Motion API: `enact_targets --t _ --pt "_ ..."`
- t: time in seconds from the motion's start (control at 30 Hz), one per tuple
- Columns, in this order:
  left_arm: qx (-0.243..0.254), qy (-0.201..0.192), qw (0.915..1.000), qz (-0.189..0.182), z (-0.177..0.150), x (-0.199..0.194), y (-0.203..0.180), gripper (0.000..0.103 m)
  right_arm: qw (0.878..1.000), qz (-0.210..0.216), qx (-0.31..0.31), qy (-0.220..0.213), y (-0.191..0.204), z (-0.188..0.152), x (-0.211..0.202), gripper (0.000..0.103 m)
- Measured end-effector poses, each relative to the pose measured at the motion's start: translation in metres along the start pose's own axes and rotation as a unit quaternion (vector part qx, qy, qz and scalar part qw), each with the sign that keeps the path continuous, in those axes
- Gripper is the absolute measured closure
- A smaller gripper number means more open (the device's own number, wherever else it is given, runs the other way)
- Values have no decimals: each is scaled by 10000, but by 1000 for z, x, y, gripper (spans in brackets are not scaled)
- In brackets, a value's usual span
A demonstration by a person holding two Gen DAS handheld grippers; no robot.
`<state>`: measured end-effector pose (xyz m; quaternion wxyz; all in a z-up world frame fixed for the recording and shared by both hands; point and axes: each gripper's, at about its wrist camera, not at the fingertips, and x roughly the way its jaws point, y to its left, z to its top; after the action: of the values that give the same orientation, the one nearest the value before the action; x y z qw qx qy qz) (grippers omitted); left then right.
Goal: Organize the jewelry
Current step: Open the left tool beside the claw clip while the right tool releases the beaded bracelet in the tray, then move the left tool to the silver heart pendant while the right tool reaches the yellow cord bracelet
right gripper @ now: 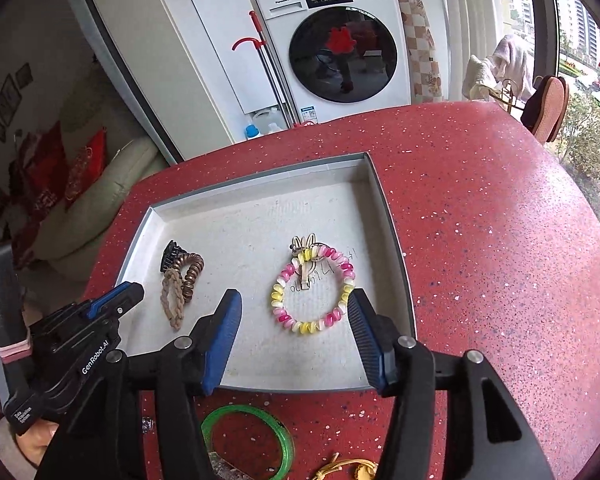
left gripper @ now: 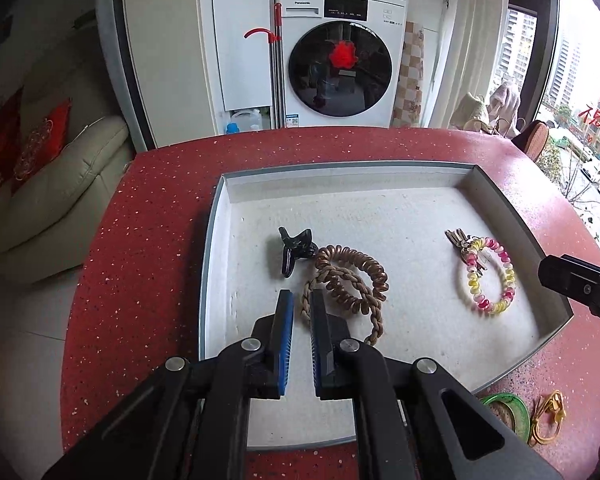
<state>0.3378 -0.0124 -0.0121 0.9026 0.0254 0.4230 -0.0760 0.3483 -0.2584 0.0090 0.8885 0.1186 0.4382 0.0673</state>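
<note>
A shallow grey tray (left gripper: pixel 216 216) (right gripper: pixel 384 200) with a white felt floor sits on the red table. In it lie a black hair claw (left gripper: pixel 294 249) (right gripper: pixel 171 253), a brown spiral hair tie (left gripper: pixel 354 276) (right gripper: pixel 191 274), a tan braided band (left gripper: pixel 374 320) (right gripper: pixel 172 300) and a pink-yellow spiral bracelet with keys (left gripper: pixel 490 276) (right gripper: pixel 314 290). My left gripper (left gripper: pixel 302 300) (right gripper: pixel 118 300) hovers over the tray just left of the braided band, jaws slightly apart and empty. My right gripper (right gripper: pixel 294 312) is open and empty, just in front of the bracelet.
A green bangle (right gripper: pixel 248 436) (left gripper: pixel 508 412) and a yellow cord piece (right gripper: pixel 344 470) (left gripper: pixel 546 416) lie on the red table (right gripper: pixel 480 240) in front of the tray. A washing machine (left gripper: pixel 340 56) and a sofa (left gripper: pixel 52 184) stand beyond the table.
</note>
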Motion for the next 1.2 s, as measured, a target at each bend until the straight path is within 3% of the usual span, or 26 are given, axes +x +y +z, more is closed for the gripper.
enact_targets --t 0.67,0.7,0.73,0.77,1.03,1.2 --pt "-407 52 9988 -269 -40 -50 18 76 9997 246 34 76 3 -45 -38 29" --pt "-418 50 9987 -274 -43 -53 18 69 9996 252 32 74 3 -48 -40 28" --pt "-443 50 9987 -264 -45 -55 19 47 9996 259 26 73 4 -50 -42 28" --pt "-511 63 9985 -206 -47 -58 20 0 9996 263 20 74 4 -53 -44 28" --pt "-411 -207 9989 -101 -57 -86 16 0 9996 282 -71 -13 8 -72 -61 22" --pt "-389 -103 9991 -91 -67 -93 12 0 9992 368 -36 -136 8 -86 -74 17"
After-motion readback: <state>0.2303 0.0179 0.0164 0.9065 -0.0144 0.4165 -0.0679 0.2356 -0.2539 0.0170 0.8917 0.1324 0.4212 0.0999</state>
